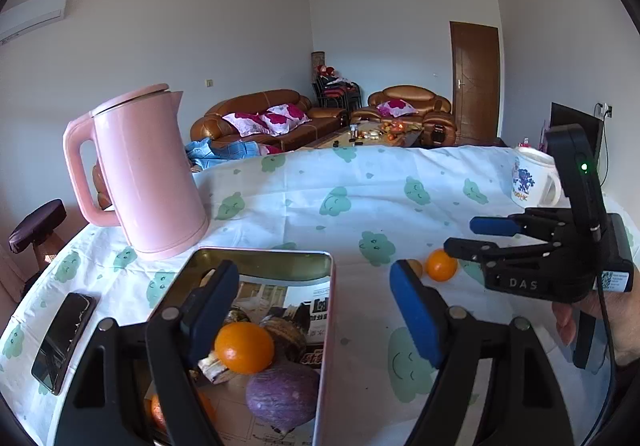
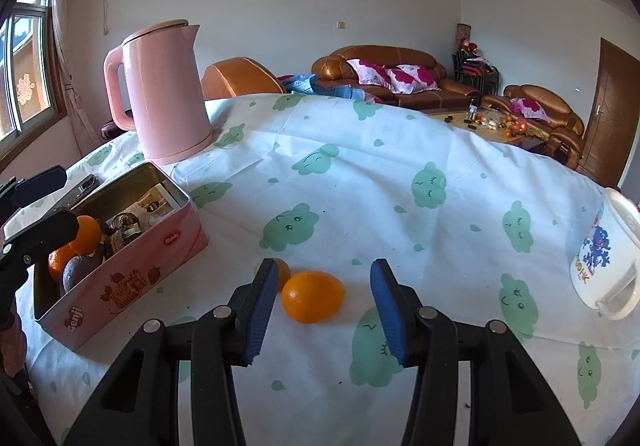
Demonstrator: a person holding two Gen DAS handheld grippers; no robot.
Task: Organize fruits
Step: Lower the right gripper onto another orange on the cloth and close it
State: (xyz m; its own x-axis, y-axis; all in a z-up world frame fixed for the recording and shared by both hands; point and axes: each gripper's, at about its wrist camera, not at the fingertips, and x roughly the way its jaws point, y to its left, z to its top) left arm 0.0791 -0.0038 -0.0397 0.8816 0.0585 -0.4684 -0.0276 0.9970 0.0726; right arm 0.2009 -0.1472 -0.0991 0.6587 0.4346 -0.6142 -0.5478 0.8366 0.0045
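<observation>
A pink tin box (image 2: 132,270) sits at the table's left and holds oranges (image 1: 244,346), a purple fruit (image 1: 282,396) and dark fruits. My left gripper (image 1: 316,306) is open and empty, its left finger over the box and its right finger over the cloth beside it. On the cloth lie an orange (image 2: 313,296) and a smaller orange (image 2: 283,272) behind it. My right gripper (image 2: 324,310) is open and empty, just short of the orange, fingers either side of it. It also shows in the left wrist view (image 1: 476,236), with the same orange (image 1: 441,265).
A pink kettle (image 2: 164,93) stands behind the box. A phone (image 1: 64,340) lies left of the box. A white printed mug (image 2: 608,266) lies on its side at the right. The table has a white cloth (image 2: 360,181) with green cloud prints.
</observation>
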